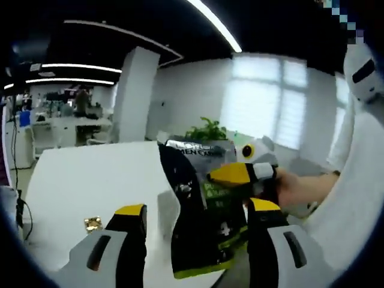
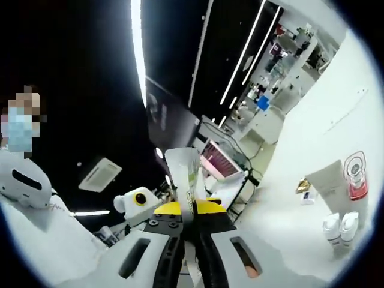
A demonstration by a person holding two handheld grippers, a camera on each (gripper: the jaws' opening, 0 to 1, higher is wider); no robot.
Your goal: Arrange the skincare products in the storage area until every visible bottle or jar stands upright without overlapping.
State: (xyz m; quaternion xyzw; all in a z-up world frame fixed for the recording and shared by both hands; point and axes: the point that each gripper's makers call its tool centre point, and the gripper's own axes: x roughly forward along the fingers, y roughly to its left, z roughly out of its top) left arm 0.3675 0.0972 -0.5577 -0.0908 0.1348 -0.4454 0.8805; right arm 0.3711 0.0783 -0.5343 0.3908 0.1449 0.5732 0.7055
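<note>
A black tube [image 1: 198, 198] with white "MEN EXPERT" lettering and a green end hangs above the white table [image 1: 90, 180]. My right gripper [image 1: 243, 175] comes in from the right and is shut on its edge, with a person's hand [image 1: 300, 189] behind it. In the right gripper view the tube [image 2: 183, 174] shows edge-on, pinched between the yellow-tipped jaws of my right gripper [image 2: 187, 219]. My left gripper [image 1: 198, 240] stands open, its jaws wide apart on either side of the tube's lower part, with a gap on the left side.
On the table stand a white tube [image 2: 327, 180], a clear bottle with red trim [image 2: 355, 174] and two small white bottles [image 2: 340, 230]. A small gold item [image 1: 93, 224] lies near the left jaw. A white block [image 1: 168, 210] stands behind the black tube.
</note>
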